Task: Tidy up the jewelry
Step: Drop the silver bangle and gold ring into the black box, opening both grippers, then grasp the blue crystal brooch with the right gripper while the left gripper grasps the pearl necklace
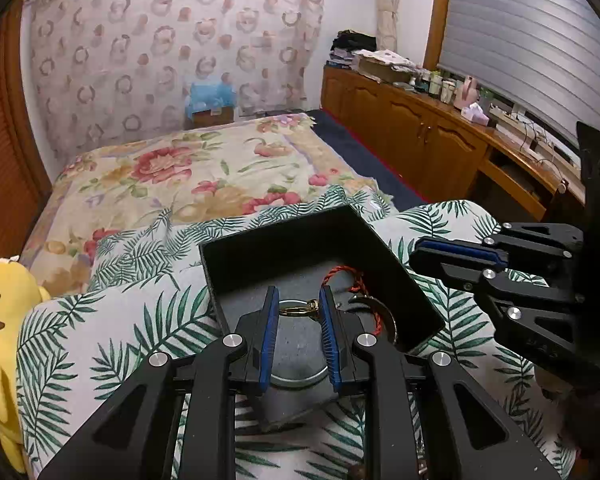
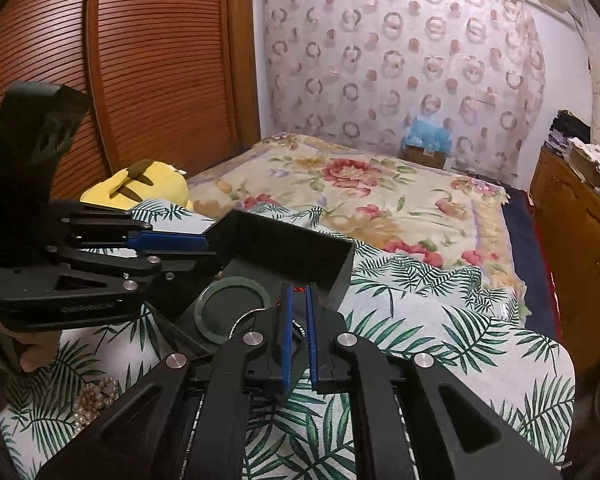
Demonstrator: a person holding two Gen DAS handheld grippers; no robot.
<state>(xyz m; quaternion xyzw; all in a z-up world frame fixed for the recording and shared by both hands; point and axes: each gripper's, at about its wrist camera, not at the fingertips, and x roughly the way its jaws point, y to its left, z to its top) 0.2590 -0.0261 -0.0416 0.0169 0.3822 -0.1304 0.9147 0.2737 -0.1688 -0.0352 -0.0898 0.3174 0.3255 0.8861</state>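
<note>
A black open jewelry box (image 1: pixel 352 236) lies on a leaf-print pillow (image 1: pixel 112 320). Inside it lie a pale green bangle (image 2: pixel 232 304), a gold ring piece (image 1: pixel 298 309) and a red cord (image 1: pixel 356 280). My left gripper (image 1: pixel 299 300) is open over the box, its blue pads (image 1: pixel 270 332) on either side of the bangle and gold piece. My right gripper (image 2: pixel 299 292) hovers at the box's near edge with its jaws a narrow gap apart and nothing clearly held; a thin silver chain (image 2: pixel 244 320) lies beside it. It also shows in the left wrist view (image 1: pixel 456 254).
A pearl necklace (image 2: pixel 94 400) lies on the pillow at lower left. A yellow plush toy (image 2: pixel 140 188) sits by the wardrobe. A floral bedspread (image 1: pixel 188 172) lies beyond. Wooden cabinets (image 1: pixel 412 128) with clutter line the right wall.
</note>
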